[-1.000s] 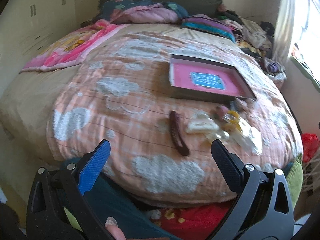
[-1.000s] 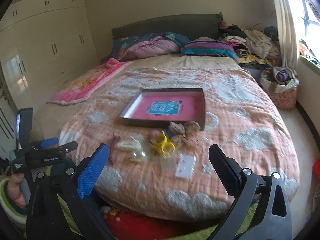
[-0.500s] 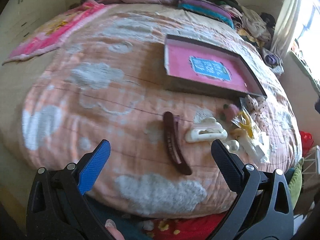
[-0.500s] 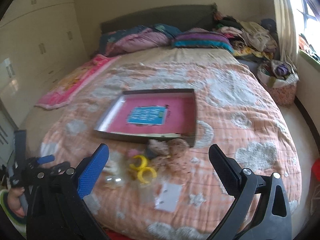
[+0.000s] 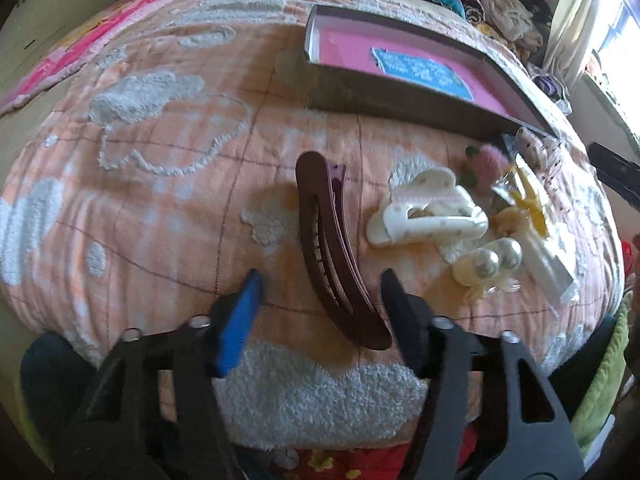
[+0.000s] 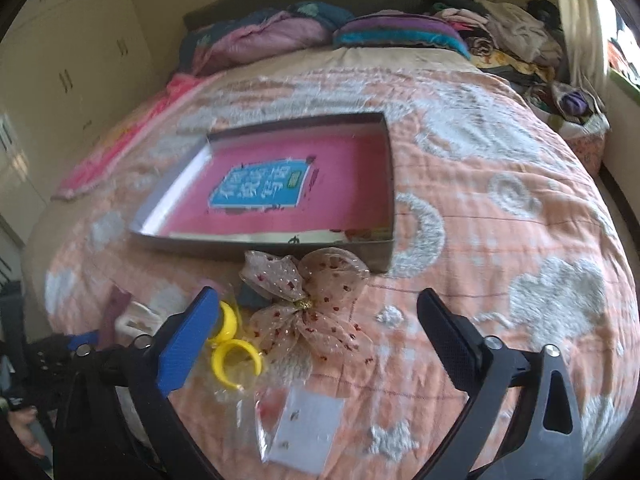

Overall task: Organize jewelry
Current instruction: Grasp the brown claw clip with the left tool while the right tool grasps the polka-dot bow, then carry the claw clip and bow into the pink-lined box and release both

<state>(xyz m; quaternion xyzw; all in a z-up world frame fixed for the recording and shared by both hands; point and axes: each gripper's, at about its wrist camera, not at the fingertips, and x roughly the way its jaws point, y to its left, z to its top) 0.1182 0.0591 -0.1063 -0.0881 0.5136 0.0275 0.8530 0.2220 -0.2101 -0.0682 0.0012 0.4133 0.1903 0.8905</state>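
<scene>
A long brown hair clip (image 5: 328, 248) lies on the peach quilt, its near end between the fingers of my left gripper (image 5: 322, 280). The jaws are closing and the pads are still off it. To its right lie a white claw clip (image 5: 424, 216), a pearl piece (image 5: 488, 264) and yellow rings (image 5: 528, 208). My right gripper (image 6: 318, 300) hangs over a sheer dotted bow (image 6: 308, 304). Its jaws are closing and stand wide of the bow. Yellow rings (image 6: 232, 348) sit by its blue finger. The pink-lined tray (image 6: 384, 256) lies just beyond.
A clear packet with a white card (image 6: 304, 428) lies near the bed's front edge. The tray's dark front wall (image 5: 400, 108) stands behind the jewelry. Pillows and piled clothes (image 6: 500, 28) fill the bed's head. The left gripper (image 6: 60, 348) shows at the lower left.
Both grippers have come down closer to the quilt. The left jaws have narrowed around the brown clip. The right gripper has moved over the bow and its jaws have narrowed slightly.
</scene>
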